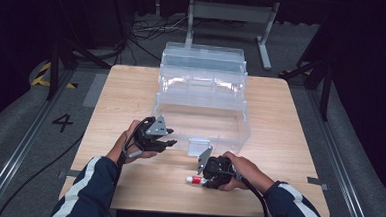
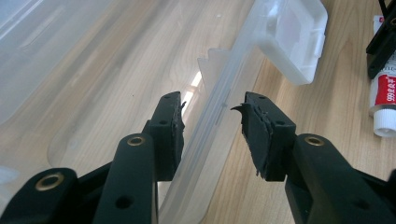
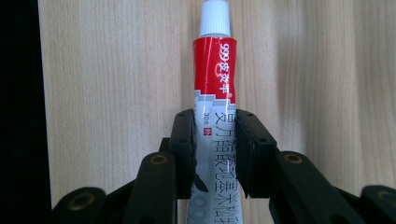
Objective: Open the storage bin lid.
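The tube (image 3: pixel 215 121) is found near the table's (image 1: pixel 290 123) front edge, clamped mid-body by the right gripper (image 3: pixel 215 154). It is judged light, soft and dentable. The left gripper's (image 2: pixel 212 135) jaws are held apart astride the box (image 1: pixel 202 94) wall.

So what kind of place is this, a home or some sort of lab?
Most likely a lab or recording studio, not a home: a lone wooden table stands on grey carpet with black drapes around it, loose cables run across the floor, and a "4" marks the floor beside it.
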`<state>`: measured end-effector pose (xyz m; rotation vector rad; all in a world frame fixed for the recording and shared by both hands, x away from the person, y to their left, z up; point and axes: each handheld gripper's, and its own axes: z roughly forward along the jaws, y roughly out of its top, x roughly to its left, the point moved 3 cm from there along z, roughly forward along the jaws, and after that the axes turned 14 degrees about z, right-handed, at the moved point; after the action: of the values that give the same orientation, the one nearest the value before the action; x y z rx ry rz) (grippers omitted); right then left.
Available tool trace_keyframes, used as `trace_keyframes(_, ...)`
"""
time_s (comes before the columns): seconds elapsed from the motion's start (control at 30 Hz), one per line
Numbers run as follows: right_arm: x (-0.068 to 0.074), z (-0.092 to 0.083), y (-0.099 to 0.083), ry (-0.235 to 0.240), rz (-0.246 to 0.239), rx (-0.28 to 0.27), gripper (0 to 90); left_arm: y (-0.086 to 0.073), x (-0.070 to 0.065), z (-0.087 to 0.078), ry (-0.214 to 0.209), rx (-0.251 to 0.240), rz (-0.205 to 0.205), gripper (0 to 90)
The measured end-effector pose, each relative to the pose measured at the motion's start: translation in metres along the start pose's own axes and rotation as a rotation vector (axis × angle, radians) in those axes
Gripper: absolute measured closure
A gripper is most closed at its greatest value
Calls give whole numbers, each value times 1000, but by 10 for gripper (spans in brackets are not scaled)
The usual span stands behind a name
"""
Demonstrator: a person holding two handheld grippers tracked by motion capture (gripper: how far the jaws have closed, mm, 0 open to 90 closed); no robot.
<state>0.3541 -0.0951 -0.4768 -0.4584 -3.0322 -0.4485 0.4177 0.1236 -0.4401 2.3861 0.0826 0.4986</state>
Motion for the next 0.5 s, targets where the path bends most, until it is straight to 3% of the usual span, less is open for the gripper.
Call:
trace_keyframes(0.33,0,-2,-3,-12,-24,10,708,3,-1,-2,4,-6,10,576)
trace_keyframes(0.5,-1,-3,-6,-14,-16,8,708,5,0,-7,28,-18,11,554)
